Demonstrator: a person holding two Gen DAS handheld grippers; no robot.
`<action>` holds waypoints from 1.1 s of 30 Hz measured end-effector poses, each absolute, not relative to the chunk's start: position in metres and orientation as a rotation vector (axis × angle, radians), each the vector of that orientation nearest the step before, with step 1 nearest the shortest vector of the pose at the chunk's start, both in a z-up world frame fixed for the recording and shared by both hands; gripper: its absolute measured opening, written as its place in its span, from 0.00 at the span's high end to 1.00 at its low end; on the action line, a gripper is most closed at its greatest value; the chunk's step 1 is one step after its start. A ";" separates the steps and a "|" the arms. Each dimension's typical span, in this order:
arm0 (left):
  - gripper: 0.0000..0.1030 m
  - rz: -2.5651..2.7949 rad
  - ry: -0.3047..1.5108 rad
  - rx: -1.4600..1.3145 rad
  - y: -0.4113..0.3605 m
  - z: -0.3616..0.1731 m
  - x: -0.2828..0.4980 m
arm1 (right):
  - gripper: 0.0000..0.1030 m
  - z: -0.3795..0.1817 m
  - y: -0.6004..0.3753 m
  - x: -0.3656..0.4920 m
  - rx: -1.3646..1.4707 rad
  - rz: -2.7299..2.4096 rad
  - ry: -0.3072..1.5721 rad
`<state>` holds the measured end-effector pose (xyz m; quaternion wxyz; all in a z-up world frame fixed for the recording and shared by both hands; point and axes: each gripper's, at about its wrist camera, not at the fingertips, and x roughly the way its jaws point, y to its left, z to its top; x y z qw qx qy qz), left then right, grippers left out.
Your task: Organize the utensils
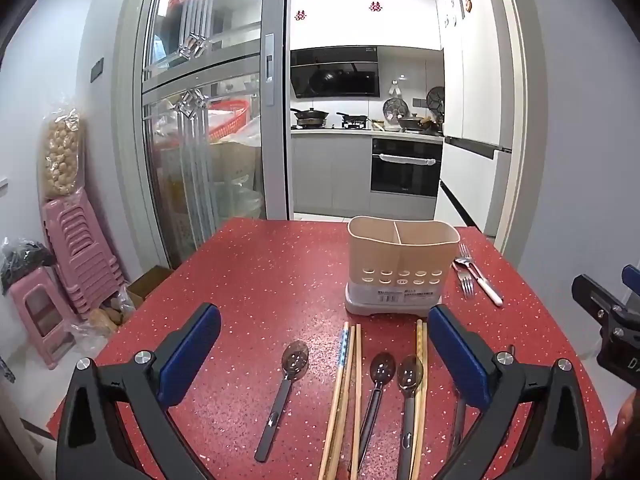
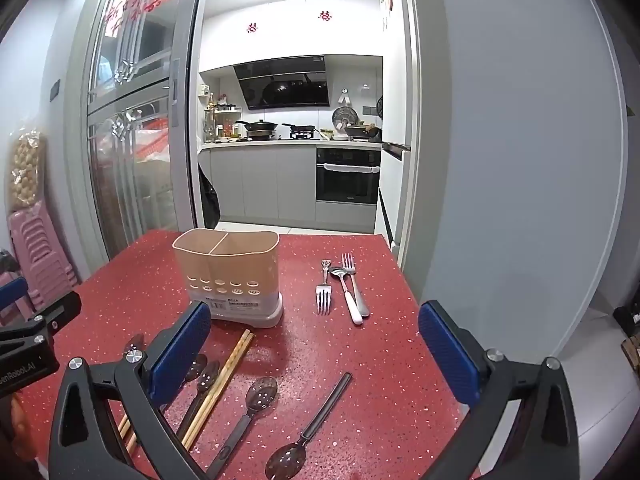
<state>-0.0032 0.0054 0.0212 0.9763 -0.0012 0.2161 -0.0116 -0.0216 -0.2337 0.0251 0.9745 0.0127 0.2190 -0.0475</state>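
Observation:
A beige two-compartment utensil holder (image 1: pixel 402 266) (image 2: pixel 228 276) stands upright on the red speckled table (image 1: pixel 260 280) (image 2: pixel 384 360). Before it lie several wooden chopsticks (image 1: pixel 344 392) (image 2: pixel 218 384) and dark slotted spoons (image 1: pixel 286 380) (image 2: pixel 248 408). One more slotted spoon (image 2: pixel 308 428) lies reversed, bowl toward me. Steel forks (image 2: pixel 324 296) (image 1: pixel 466 280) and a white-handled spoon (image 2: pixel 348 296) (image 1: pixel 486 286) rest to the holder's right. My left gripper (image 1: pixel 320 344) hovers open over the spoons and chopsticks. My right gripper (image 2: pixel 316 336) hovers open above the table, nothing between its blue pads (image 2: pixel 448 352).
The table's far edge meets a kitchen doorway and a glass sliding door (image 1: pixel 200 120). Pink stacked stools (image 1: pixel 80 256) and bags stand on the floor at the left. The right gripper's body (image 1: pixel 608 320) shows at the left view's right edge.

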 end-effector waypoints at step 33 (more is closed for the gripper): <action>0.00 -0.025 0.446 -0.002 0.007 0.005 -0.008 | 0.00 0.013 -0.228 -0.020 0.016 -0.092 0.445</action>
